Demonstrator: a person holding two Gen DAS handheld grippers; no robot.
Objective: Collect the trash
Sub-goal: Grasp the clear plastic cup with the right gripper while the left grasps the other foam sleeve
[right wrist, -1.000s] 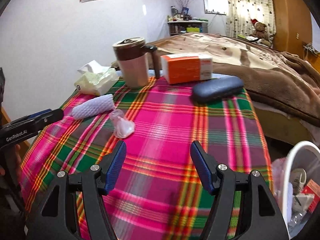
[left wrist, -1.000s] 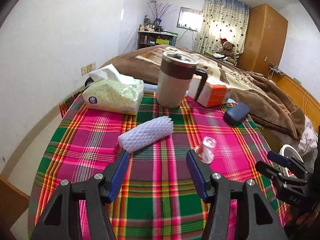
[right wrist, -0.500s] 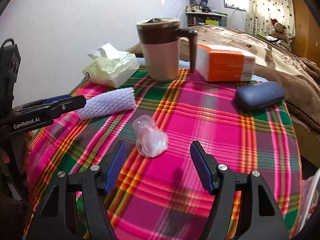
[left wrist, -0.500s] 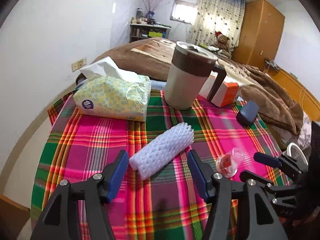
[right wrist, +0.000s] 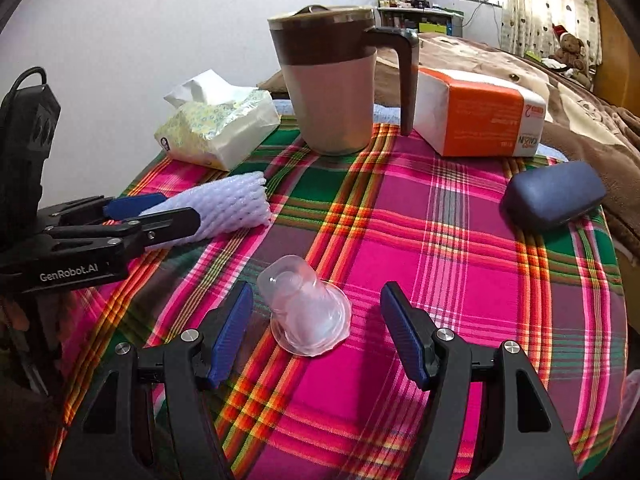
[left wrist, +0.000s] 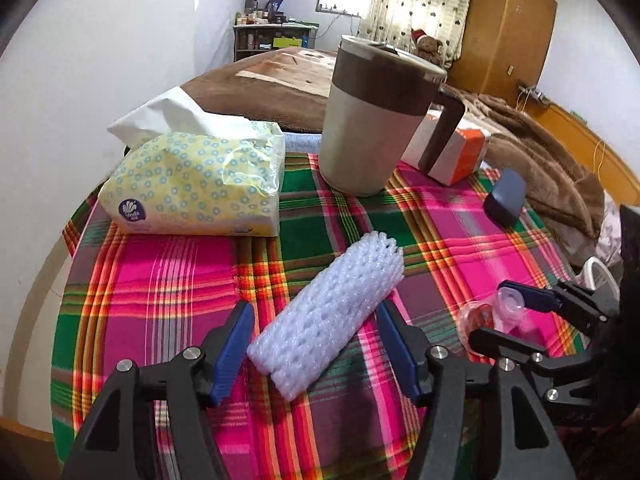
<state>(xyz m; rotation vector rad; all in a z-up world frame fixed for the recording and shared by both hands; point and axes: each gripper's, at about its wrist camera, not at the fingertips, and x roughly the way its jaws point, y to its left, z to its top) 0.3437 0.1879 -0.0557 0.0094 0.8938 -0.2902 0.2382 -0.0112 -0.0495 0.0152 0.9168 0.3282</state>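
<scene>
Foam sleeve (left wrist: 326, 314) lower centre | left gripper (left wrist: 316, 350) jaws spread astride, just opening | right gripper (right wrist: 316, 334) spread astride plastic cup (right wrist: 306, 310) | close squarely mid-body, gently.

Ahead of your left gripper (left wrist: 316, 346), with its blue pads (left wrist: 234, 350) on black arms, lies a white foam net sleeve (left wrist: 332, 316) with a honeycomb mesh texture. Under it you see a tablecloth (left wrist: 168, 280) in pink, green, orange and yellow plaid. Further ahead to the left sits a pale yellow tissue pack (left wrist: 196, 184) dotted with small blue rings, and beyond the sleeve a beige mug (left wrist: 368, 128) with a dark brown band and handle. Between your right gripper's (right wrist: 316, 336) blue pads lies a clear, colourless plastic cup (right wrist: 308, 312). Ahead to its right you see an orange-and-white box (right wrist: 480, 120) and a dark navy case (right wrist: 554, 196).
</scene>
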